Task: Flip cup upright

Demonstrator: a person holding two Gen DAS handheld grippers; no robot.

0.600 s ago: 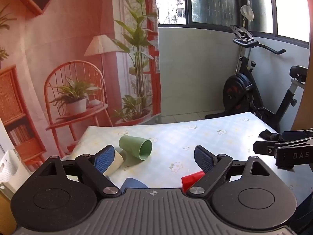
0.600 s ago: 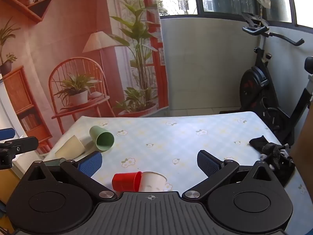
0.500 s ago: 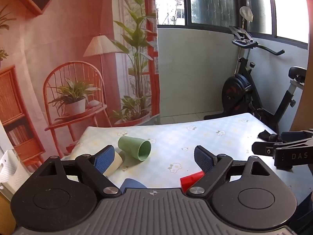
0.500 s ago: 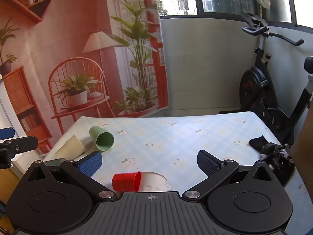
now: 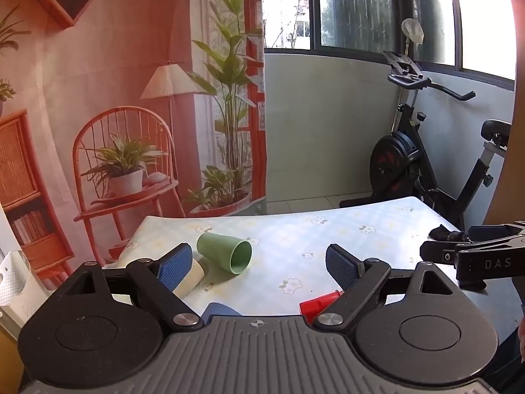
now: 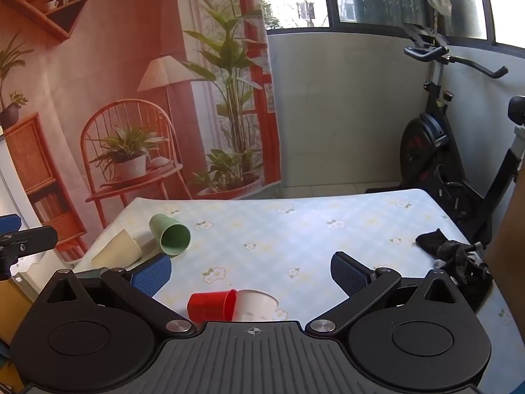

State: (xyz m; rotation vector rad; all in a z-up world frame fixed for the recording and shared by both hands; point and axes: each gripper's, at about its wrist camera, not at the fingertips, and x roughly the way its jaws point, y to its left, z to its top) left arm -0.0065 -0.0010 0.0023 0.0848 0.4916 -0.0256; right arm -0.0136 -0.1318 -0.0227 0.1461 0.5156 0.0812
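Observation:
Several cups lie on their sides on the flowered table (image 6: 311,229). A green cup (image 5: 226,252) (image 6: 169,234) lies at the left with its mouth toward me. A cream cup (image 6: 118,249) (image 5: 189,277) lies beside it. A red cup (image 6: 211,305) (image 5: 320,303) lies near the front edge, touching a white cup (image 6: 256,305). A blue cup (image 5: 218,310) shows just over the left gripper's body. My left gripper (image 5: 257,262) is open and empty above the front left. My right gripper (image 6: 251,274) is open and empty above the red and white cups.
A black glove or cloth (image 6: 456,256) lies at the table's right edge. An exercise bike (image 6: 443,151) stands beyond the right side. A printed backdrop (image 6: 131,98) hangs behind the table. A white basket (image 5: 13,279) stands at the left.
Both grippers have stayed almost still; the left view has shifted very slightly. Nothing was taken hold of.

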